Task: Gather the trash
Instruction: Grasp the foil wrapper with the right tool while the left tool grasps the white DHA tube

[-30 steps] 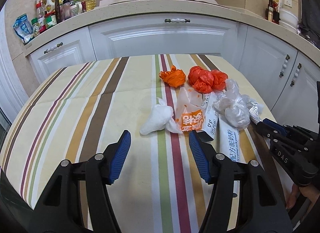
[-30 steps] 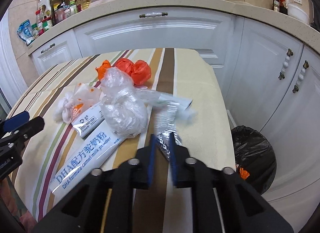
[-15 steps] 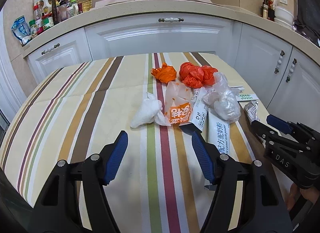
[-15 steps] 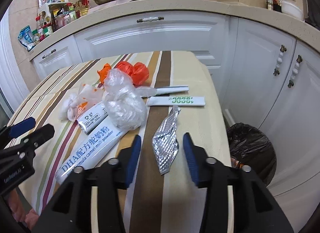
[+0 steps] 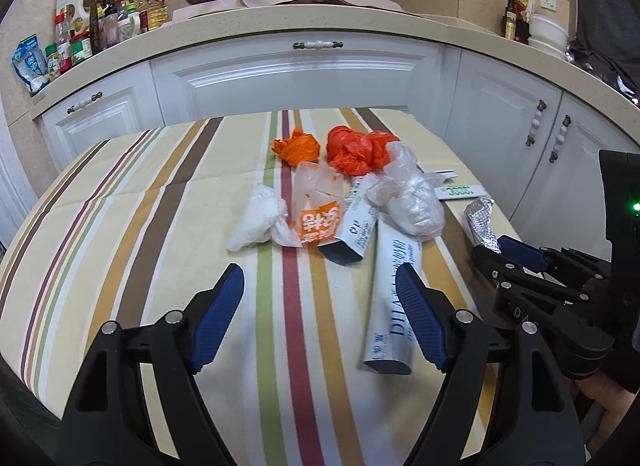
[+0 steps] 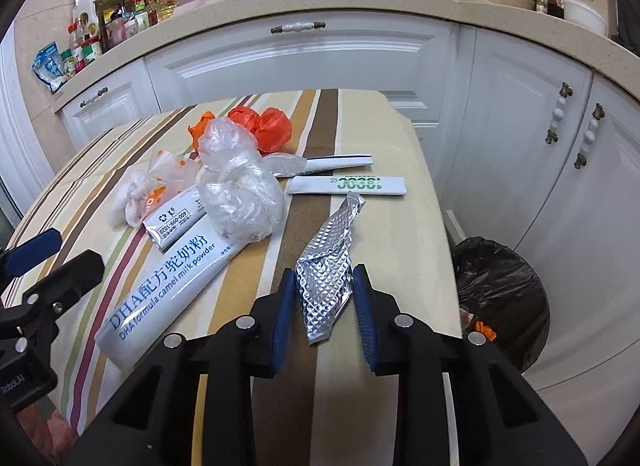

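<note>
Right wrist view: our right gripper (image 6: 324, 290) closing around the foil wrapper (image 6: 326, 266), not yet pinching; left gripper (image 5: 320, 306) opening, empty. Flat foil may slip free.

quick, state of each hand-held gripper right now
Left hand-held gripper: opening, nothing between its jaws.
Right hand-held gripper: closing around the silver foil wrapper, not gripping it yet.

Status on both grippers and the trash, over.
Right gripper closing around silver foil wrapper, pads not yet pressing. Left gripper opening, nothing between. Rest of pile on table; lined bin beside it. Path clear.
</note>
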The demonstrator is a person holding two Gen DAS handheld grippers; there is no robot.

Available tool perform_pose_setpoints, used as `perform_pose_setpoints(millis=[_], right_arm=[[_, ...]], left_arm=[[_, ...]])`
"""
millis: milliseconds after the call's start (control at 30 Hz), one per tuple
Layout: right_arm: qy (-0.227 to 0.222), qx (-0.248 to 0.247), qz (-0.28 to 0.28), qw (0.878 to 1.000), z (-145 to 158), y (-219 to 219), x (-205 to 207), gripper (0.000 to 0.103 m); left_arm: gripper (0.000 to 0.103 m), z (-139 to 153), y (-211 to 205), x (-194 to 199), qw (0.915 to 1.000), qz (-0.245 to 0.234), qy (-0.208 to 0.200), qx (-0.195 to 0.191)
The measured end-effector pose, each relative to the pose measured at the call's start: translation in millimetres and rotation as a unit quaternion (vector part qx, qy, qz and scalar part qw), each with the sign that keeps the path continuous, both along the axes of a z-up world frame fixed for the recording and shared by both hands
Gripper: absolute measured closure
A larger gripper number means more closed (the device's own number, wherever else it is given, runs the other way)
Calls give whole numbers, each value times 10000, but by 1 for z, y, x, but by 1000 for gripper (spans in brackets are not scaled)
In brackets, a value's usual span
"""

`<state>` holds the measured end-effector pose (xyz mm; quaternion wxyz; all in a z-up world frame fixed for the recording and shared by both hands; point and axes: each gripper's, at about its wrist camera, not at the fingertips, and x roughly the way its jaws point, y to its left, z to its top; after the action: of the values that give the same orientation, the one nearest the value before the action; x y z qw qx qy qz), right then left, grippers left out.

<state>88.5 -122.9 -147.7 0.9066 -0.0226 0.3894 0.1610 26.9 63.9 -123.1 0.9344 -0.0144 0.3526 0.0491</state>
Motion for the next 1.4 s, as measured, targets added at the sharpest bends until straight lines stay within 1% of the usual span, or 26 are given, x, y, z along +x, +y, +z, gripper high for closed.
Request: perform_pose_setpoints(millis=[267,333,367,400,433,500,533,600,733,800,933,1067,1233,1400], right_arm=[[-200,89,-173,9996,11,-21,-22,73],[-249,101,-242,9993,12,-28,-28,73],[-266,114,-274,9992,12,-30,-30,73],[-290,136,-327,9990,12,-34,-33,73],[-303,150,-358,9988,12,-37,-35,73],[-330,183,-437,9983,11,-42,-38,73],[-341,197,-468,9981,11,-44,-39,73],[-371,240,-538,9976,11,-50,-41,73],[-414,292,-635,9967,11,-57,-44,73],[-435,317,-671,9963,10,-59,-46,73],[-458,350,-705,9958,10,-62,-49,73],[-513,359,-725,9954,11,-64,-53,73],[-569,384,-758,9948,12,-65,-57,73],[-660,389,-779,9940,15,-65,-60,73]], left_arm=[[27,-15,-22,-1,9991,-392,84,111],[29,-20,-26,0,9988,-456,103,161],[34,-22,-29,1,9986,-485,101,189],[41,-24,-31,1,9984,-502,102,224],[43,-25,-32,2,9983,-513,117,249],[52,-28,-35,2,9980,-561,145,240],[55,-29,-36,2,9979,-581,154,236],[69,-31,-39,1,9975,-652,173,224],[84,-33,-45,-1,9964,-790,140,285],[88,-33,-47,-3,9959,-846,112,308],[90,-29,-48,-7,9958,-843,106,329],[91,-22,-42,-16,9969,-706,23,349],[91,-12,-33,-26,9980,-493,-176,354],[92,-5,-30,-35,9979,-387,-336,401]])
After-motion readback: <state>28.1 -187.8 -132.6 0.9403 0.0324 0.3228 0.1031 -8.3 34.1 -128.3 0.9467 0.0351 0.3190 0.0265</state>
